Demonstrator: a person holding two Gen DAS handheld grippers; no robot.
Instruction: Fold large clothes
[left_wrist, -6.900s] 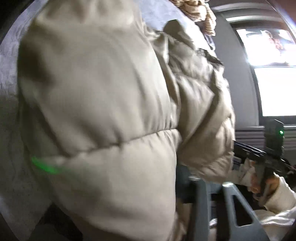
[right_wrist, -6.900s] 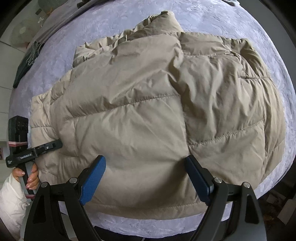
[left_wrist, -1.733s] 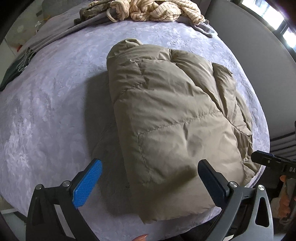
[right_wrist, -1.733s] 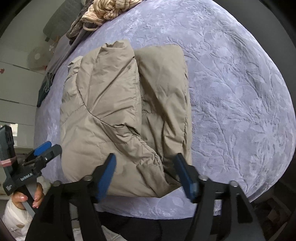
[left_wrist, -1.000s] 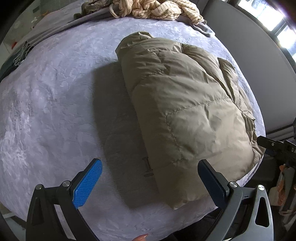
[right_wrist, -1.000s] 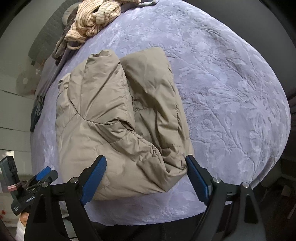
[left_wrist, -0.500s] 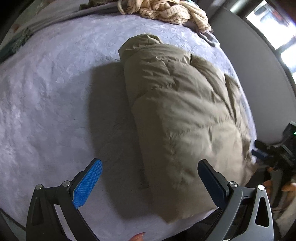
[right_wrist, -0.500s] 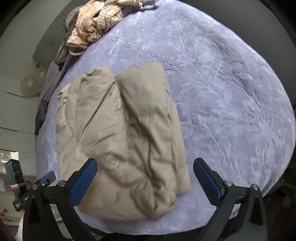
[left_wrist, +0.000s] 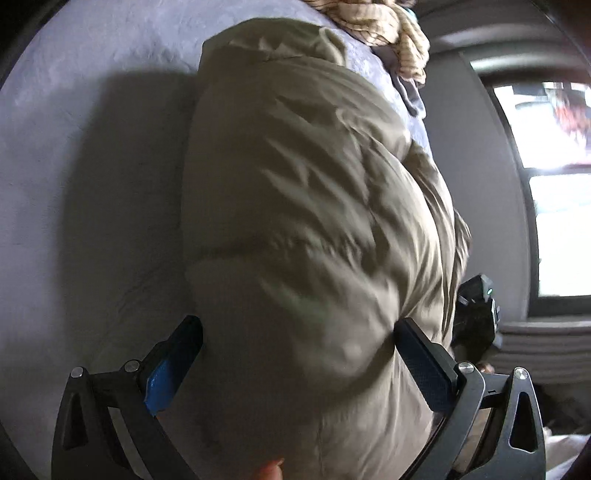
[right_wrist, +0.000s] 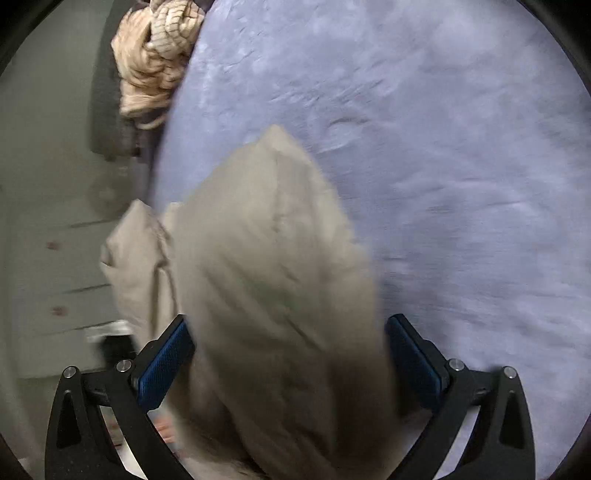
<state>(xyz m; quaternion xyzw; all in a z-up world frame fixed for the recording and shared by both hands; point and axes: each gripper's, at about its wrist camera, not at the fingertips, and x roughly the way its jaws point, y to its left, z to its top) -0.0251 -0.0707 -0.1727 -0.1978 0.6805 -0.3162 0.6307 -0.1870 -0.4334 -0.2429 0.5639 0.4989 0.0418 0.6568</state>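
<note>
The folded beige puffer jacket (left_wrist: 303, 206) lies on the lavender bed cover (left_wrist: 74, 155). My left gripper (left_wrist: 295, 350) straddles its near end, fingers wide, the thick fold between the pads. In the right wrist view the jacket (right_wrist: 273, 280) fills the space between the fingers of my right gripper (right_wrist: 291, 354), which also stand wide around the bulky fold. The jacket's near end looks raised off the bed there. Both views are blurred by motion. The right gripper also shows in the left wrist view (left_wrist: 476, 314), behind the jacket's right edge.
A cream striped garment (left_wrist: 384, 22) is heaped at the bed's far end; it also shows in the right wrist view (right_wrist: 155, 55). A grey wall and bright window (left_wrist: 554, 184) stand right of the bed. White drawers (right_wrist: 55, 277) are at the left.
Both grippers have dropped from above the bed down onto the jacket's near end, and the fold now sits between their fingers. The jacket's end has lifted in the right wrist view.
</note>
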